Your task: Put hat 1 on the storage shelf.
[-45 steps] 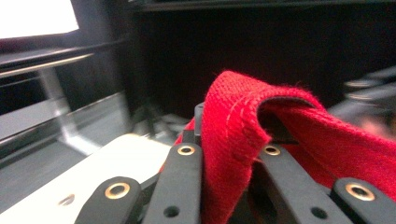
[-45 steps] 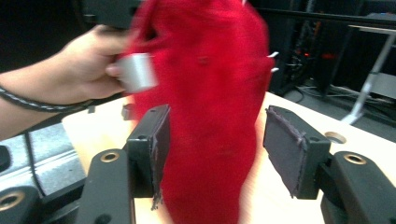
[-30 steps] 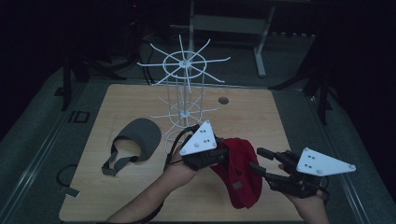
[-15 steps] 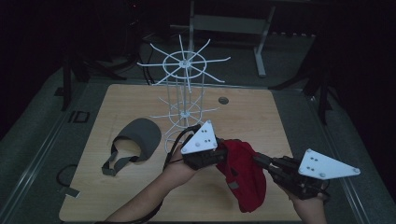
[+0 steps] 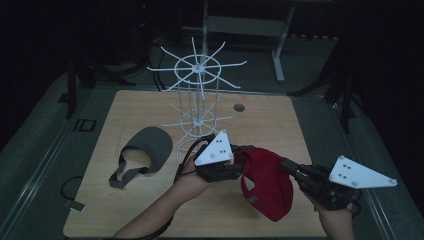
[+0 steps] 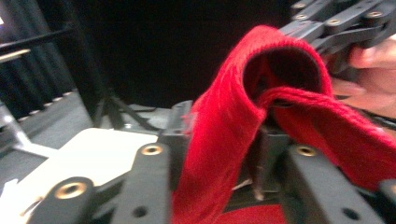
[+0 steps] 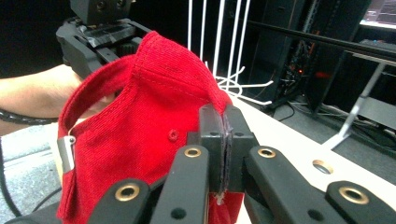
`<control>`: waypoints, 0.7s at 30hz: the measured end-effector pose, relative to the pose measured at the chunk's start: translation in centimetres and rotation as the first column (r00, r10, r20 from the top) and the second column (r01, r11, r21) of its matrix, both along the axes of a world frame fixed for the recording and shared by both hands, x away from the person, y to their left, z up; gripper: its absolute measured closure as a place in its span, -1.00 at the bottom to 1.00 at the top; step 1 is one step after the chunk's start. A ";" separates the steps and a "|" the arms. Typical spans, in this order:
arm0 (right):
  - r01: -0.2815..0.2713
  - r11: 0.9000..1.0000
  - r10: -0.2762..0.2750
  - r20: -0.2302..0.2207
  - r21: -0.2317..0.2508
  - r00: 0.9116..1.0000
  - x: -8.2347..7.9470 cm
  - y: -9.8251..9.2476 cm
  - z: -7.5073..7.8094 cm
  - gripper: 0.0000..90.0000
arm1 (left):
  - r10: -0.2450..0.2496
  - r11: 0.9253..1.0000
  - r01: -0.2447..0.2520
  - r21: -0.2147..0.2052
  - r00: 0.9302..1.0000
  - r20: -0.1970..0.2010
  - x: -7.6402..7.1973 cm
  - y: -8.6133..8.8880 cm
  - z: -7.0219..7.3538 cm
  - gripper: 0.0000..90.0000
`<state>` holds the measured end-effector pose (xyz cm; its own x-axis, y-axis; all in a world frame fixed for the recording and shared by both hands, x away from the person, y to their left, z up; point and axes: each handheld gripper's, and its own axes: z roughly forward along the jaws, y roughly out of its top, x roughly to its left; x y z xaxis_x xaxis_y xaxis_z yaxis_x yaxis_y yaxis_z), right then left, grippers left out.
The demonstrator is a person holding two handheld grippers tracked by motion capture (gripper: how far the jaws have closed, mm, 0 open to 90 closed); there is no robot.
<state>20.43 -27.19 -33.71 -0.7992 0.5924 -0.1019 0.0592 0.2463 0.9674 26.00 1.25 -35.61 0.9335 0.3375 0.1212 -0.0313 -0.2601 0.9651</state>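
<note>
On the wooden table point(image 5: 280, 120) in a dark room, the right gripper point(image 5: 295, 171) pinches the red cap point(image 5: 265, 185), which hangs between both grippers. The left gripper point(image 5: 239, 167) has just been opening, cloth between its jaws. Free it fully before lifting toward the wire rack point(image 5: 197, 100).

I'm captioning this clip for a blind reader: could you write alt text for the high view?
Two handheld grippers hold a red cap above a wooden table: the left gripper at its left edge, the right gripper pinching its right side. Behind stand a white wire rack and a grey visor.
</note>
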 end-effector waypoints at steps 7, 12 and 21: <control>0.015 1.000 -0.015 -0.001 0.009 1.000 -0.1 0.0 0.0 0.98 | 0.028 1.000 -0.028 -0.011 1.000 -0.001 0.0 1.3 0.0 0.25; 0.027 1.000 -0.027 0.000 0.011 1.000 -0.1 0.1 0.1 0.98 | 0.059 0.998 -0.059 -0.007 0.998 0.006 -0.4 2.3 0.0 0.14; 0.042 0.999 -0.042 0.007 0.025 0.999 -0.2 0.0 0.3 0.98 | 0.135 0.990 -0.137 -0.033 0.990 -0.048 -0.1 4.6 -1.0 0.15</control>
